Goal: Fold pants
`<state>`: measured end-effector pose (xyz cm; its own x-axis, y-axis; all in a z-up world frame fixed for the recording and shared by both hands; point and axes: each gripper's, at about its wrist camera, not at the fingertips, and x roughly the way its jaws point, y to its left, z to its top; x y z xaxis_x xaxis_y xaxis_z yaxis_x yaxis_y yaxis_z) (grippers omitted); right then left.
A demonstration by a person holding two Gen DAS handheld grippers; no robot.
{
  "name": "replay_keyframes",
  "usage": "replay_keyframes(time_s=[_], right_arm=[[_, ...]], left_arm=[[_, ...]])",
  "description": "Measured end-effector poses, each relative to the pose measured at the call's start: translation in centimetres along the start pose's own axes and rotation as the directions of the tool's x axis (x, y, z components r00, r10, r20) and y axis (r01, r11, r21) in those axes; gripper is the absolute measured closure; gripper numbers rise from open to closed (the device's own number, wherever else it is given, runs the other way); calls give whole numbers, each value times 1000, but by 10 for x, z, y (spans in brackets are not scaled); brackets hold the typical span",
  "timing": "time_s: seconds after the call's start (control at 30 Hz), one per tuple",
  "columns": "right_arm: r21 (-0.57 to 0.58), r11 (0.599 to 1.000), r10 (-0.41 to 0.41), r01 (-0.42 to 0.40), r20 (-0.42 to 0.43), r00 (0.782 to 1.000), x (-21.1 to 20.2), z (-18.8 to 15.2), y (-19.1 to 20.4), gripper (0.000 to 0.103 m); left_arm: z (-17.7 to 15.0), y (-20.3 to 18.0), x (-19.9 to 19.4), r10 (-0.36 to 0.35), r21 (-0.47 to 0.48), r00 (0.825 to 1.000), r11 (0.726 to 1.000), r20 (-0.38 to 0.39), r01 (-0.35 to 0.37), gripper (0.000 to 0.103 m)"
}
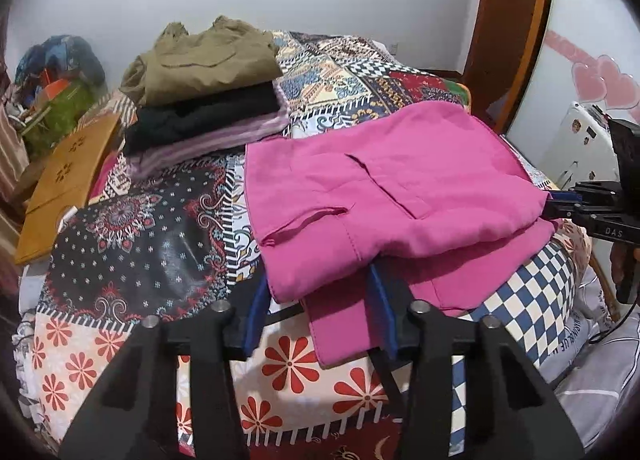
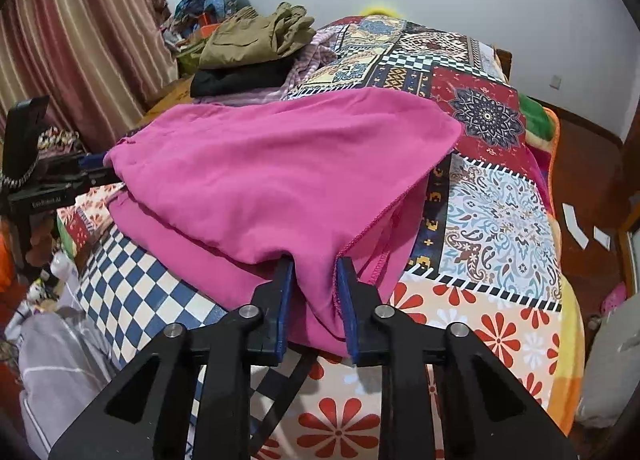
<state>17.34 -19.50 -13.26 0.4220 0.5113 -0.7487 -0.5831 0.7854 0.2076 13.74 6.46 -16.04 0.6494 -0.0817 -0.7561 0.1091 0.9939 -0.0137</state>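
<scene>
pants [image 2: 280, 164] between both tongs; right tongs [image 2: 314, 280] gripping

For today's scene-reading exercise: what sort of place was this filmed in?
Most likely a bedroom at home. The pink pants lie on a bed with a patchwork cover, folded clothes are stacked further back, and a striped curtain hangs to one side.

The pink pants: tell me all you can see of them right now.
The pink pants are a plain magenta woven-looking fabric, already folded into layers, lying on the patchwork bedspread near its edge. A slit pocket and stitched hems show. The upper layer overhangs a lower one. The left gripper straddles the near edge with its jaws apart; the right gripper has fabric between its fingers, which are not closed together.
</scene>
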Motion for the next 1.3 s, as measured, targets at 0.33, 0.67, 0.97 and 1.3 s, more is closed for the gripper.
replay_keyframes(time_s=[0.33,0.67,0.97,1.3], right_arm=[[0,1000,-25,26,97,995,-33,5,4,93],[44,999,9,-12,71,997,-43,-11,-2,94],[9,1000,-6,6,-10,1000,-45,-10,3,94],[-2,1000,-2,2,30,1000,-55,41,-4,60]], left_arm=[[8,-6,-21,-50,-24,998,998,30,50,80],[-12,-7,-29,-77,-36,997,996,-15,77,92],[-37,-6,-18,-82,-4,991,997,-107,82,80],[0,62,-31,131,-67,990,989,-47,-134,48]])
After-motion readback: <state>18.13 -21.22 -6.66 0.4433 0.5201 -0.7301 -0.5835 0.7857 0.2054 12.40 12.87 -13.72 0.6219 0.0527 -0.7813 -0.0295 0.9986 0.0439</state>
